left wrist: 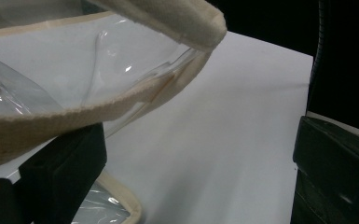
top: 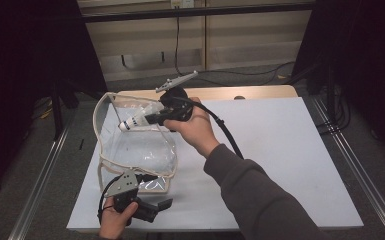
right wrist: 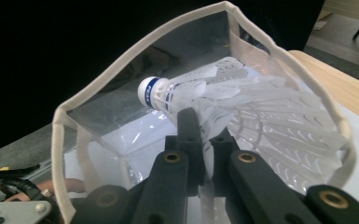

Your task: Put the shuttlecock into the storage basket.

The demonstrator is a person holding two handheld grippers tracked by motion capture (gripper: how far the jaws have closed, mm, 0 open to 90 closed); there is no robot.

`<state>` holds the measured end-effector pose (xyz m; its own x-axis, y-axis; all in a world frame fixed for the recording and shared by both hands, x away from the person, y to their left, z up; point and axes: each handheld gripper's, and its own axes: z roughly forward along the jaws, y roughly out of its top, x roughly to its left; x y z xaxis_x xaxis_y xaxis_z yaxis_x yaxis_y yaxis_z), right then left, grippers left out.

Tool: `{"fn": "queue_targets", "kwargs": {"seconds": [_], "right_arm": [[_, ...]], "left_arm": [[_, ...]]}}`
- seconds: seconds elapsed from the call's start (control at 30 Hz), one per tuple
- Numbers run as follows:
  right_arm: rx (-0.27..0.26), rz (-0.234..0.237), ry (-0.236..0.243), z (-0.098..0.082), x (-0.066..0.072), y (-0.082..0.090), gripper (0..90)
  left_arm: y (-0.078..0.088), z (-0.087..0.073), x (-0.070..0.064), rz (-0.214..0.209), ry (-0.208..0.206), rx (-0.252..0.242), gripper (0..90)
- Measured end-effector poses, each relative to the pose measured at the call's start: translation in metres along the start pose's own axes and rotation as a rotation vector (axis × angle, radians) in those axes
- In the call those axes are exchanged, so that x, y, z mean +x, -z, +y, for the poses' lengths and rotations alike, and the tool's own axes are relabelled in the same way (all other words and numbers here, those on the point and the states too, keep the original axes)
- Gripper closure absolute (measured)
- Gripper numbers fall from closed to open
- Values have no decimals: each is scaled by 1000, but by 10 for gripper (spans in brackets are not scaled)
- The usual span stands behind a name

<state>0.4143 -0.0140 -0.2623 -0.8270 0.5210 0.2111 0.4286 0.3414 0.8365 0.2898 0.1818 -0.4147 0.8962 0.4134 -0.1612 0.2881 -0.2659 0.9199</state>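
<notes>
Tool point(right wrist: 205, 140) in your right hand pinches the shuttlecock point(right wrist: 224, 100) over the clear bag point(top: 135, 150), whose rim your left tool point(left wrist: 186, 154), jaws spread, props open.

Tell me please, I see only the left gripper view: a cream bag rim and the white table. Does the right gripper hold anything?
Observer: Yes. The right gripper is shut on a shuttlecock, gripping its feathers.
Operator: Where is it against the bag?
Observer: At the open mouth of the bag, cork end pointing in.
Operator: And where does my left gripper sit?
Observer: The high view puts the left gripper by the bag's near corner, close to the near edge of the table.
</notes>
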Motion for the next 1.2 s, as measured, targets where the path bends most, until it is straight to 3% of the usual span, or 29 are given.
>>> {"fn": "queue_targets", "kwargs": {"seconds": [1.2], "right_arm": [[4,2,-1,10,14,-27,874]], "left_arm": [[0,-1,-1,-2,3,-3,28]]}}
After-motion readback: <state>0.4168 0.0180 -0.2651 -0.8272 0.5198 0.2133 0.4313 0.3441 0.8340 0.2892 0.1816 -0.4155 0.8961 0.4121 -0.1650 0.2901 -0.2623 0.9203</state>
